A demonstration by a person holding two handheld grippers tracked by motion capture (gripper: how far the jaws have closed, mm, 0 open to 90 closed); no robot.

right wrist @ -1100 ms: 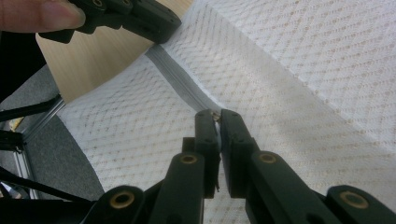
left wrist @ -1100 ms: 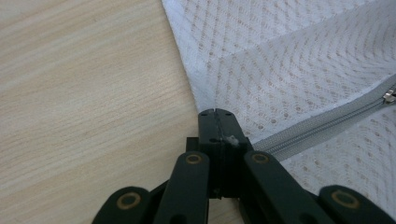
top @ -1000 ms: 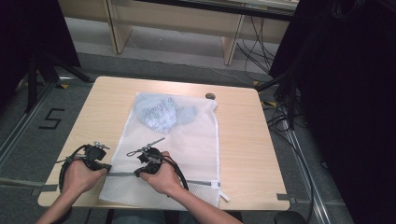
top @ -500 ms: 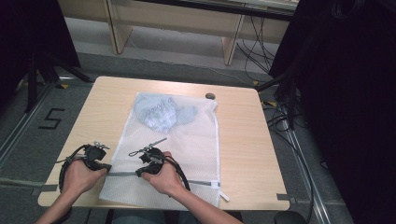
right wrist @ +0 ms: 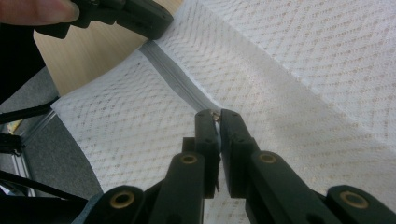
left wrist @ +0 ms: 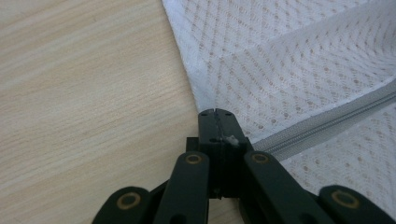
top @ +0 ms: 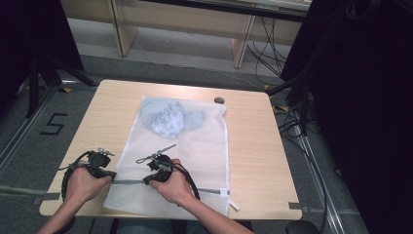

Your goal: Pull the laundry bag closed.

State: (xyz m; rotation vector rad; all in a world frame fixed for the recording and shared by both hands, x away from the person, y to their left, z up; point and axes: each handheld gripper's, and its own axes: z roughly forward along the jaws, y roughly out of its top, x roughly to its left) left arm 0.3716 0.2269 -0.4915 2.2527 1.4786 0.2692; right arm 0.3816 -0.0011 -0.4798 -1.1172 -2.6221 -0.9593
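Observation:
A white mesh laundry bag (top: pixel 195 146) lies flat on the wooden table (top: pixel 253 146), with a light blue garment (top: pixel 168 119) inside its far end. A grey zipper (top: pixel 209 190) crosses the bag near the front edge. My left gripper (top: pixel 112 175) is shut on the bag's left edge (left wrist: pixel 205 79) where the zipper (left wrist: pixel 322 128) ends; a bit of white fabric is pinched in its jaws (left wrist: pixel 215 114). My right gripper (top: pixel 147 181) sits on the zipper line (right wrist: pixel 173 77), shut on the small metal zipper pull (right wrist: pixel 215 115). The left gripper (right wrist: pixel 140 16) also shows at the top left of the right gripper view.
A small round dark object (top: pixel 219 100) lies on the table just past the bag's far right corner. The bag's near edge hangs slightly over the table's front. Black cables loop from both grippers. Bare wood lies on both sides of the bag.

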